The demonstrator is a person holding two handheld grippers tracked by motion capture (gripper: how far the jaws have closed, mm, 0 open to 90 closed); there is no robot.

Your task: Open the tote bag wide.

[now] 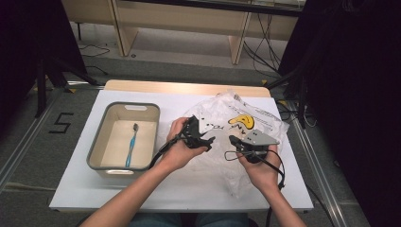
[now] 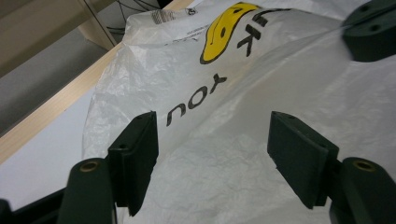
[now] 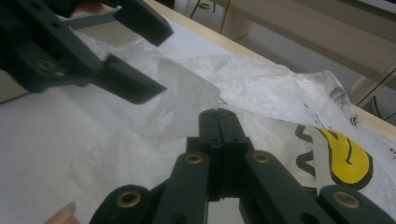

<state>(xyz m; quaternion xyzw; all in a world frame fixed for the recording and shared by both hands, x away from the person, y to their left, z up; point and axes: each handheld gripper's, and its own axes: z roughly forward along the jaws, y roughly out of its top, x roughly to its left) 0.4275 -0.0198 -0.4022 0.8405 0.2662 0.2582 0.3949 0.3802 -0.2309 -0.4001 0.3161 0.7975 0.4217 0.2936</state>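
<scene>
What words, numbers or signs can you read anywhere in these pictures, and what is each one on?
"YOU": black letters on the white plastic bag, upside down in the left gripper view.
"K": end of a cut-off word beside the bag's yellow smiley face.
"5": black mark on the grey floor left of the table.
Fine print near the bag's top edge: too small to read.

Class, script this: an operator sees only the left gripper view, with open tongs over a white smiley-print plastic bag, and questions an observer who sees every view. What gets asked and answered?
Operator: What else is on the table besides the plastic bag?
Observer: In the high view, a grey bin left of it holds a blue toothbrush.
Operator: How do the right tongs stand?
Observer: Shut, with the tips at the bag's film. Whether they pinch it is unclear.
</scene>
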